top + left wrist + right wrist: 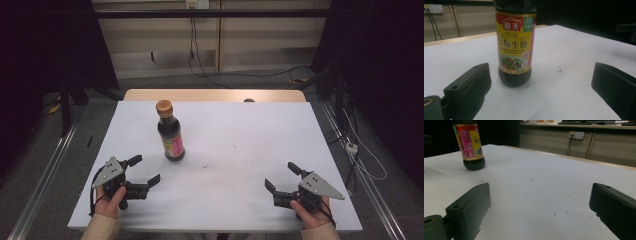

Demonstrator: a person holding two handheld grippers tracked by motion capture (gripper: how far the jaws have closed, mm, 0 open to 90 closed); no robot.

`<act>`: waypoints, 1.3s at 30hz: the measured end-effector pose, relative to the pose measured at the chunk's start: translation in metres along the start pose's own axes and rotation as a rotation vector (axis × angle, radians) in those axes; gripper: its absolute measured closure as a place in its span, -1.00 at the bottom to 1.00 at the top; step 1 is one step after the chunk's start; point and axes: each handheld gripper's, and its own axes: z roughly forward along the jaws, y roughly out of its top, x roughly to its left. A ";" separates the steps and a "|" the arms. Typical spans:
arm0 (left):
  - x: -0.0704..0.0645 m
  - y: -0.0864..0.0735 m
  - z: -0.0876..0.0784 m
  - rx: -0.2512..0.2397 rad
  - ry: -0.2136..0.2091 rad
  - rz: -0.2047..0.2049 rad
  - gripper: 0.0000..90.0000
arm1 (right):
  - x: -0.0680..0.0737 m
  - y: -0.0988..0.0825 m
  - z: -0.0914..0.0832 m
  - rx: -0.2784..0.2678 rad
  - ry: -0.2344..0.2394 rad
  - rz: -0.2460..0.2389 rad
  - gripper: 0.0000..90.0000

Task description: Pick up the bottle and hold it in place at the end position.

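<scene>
a white table (240,150) is carrying a single dark sauce bottle (170,132), which is standing upright on its left half, toward the far edge. faint dark specks are showing on the white surface near the middle, and a wooden strip (215,95) is edging the far side.

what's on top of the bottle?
An orange-brown cap sits on the bottle, closed. The dark liquid fills the body; the label covers most of it, so the fill level can't be read.

A lab recording bay: black curtains (45,45) at nine and three o'clock, metal floor rails (40,170), loose cables (240,75) and wall sockets (197,4) at twelve beyond the white-topped table (240,160).
</scene>
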 end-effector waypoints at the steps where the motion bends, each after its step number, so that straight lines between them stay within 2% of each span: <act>1: -0.001 0.000 0.000 0.009 -0.003 0.012 -0.95 | 0.000 0.000 0.000 0.000 0.000 0.001 -0.93; 6: -0.002 0.002 0.000 0.018 0.001 0.042 -0.95 | 0.000 0.000 0.000 0.001 0.002 -0.001 -0.92; 8: -0.002 0.003 0.001 0.017 0.008 0.034 -0.95 | 0.000 0.000 0.001 -0.001 0.004 -0.005 -0.92; 12: 0.000 0.006 0.004 -0.008 0.021 -0.013 -0.96 | 0.001 -0.001 0.000 0.007 0.000 -0.003 -0.91; 14: 0.001 0.010 0.006 -0.002 0.037 0.000 -0.96 | 0.000 -0.001 0.000 0.004 -0.003 0.003 -0.91; 17: 0.000 0.016 0.010 0.004 0.037 -0.012 -0.95 | 0.000 -0.002 0.000 0.013 -0.004 -0.001 -0.91; 20: 0.000 0.021 0.015 0.023 0.037 -0.003 -0.94 | 0.001 -0.001 -0.003 0.009 -0.008 0.002 -0.91; 28: 0.006 0.038 0.025 0.016 0.084 -0.049 -0.92 | -0.002 -0.002 -0.007 0.009 -0.019 0.002 -0.91; 33: 0.010 0.051 0.032 0.012 0.114 -0.055 -0.92 | -0.001 -0.002 -0.005 0.013 -0.018 0.001 -0.91; 39: 0.010 0.059 0.048 0.038 0.109 -0.034 -0.89 | -0.001 -0.002 -0.003 0.016 -0.008 0.005 -0.90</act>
